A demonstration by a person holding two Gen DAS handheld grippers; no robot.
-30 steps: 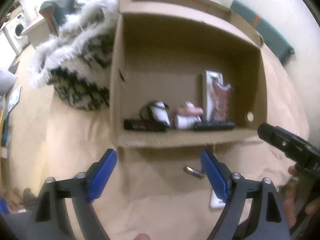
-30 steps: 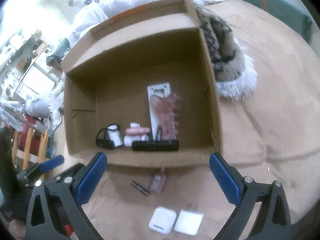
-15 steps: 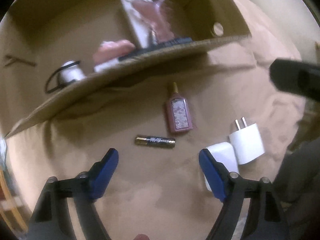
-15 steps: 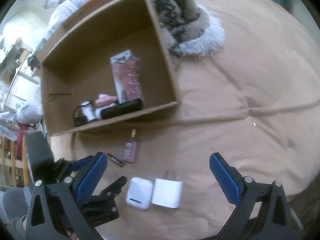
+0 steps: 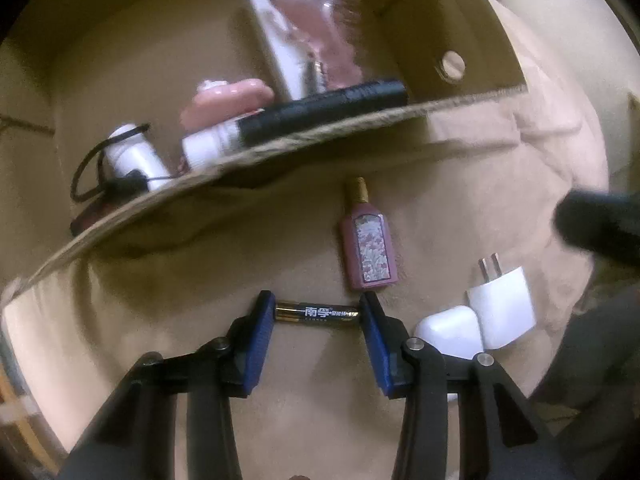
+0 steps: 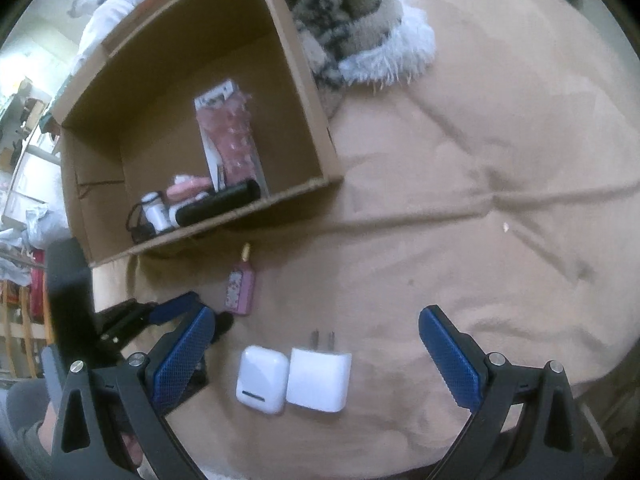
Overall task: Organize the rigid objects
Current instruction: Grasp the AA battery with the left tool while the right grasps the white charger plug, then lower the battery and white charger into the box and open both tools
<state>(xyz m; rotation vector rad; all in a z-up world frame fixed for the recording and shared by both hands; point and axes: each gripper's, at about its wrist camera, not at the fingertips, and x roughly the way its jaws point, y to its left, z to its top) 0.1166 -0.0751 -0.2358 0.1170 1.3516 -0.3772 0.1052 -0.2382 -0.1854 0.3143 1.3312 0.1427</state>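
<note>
Key relation: the battery is lying crosswise between the fingers of the left gripper, its long axis running straight from one blue pad to the other, so the pinch is taking it end to end.
Left gripper state: the jaws have just been closing, and each pad is now sitting at one end of the battery, seemingly touching; the battery is resting on the tan bed cover, not lifted.
Right gripper: its fingers are spread wide and holding nothing, hovering over the white charger plug and the white earbud case, which are lying side by side and touching.
Nearer hand: the left one, judging by the framing.
Other loose item: the pink perfume bottle is lying just beyond the battery, cap pointing toward the cardboard box.
Box: it is already holding several small things.
Likely next need: a firm end-to-end squeeze, since a round battery could slip sideways.
</note>
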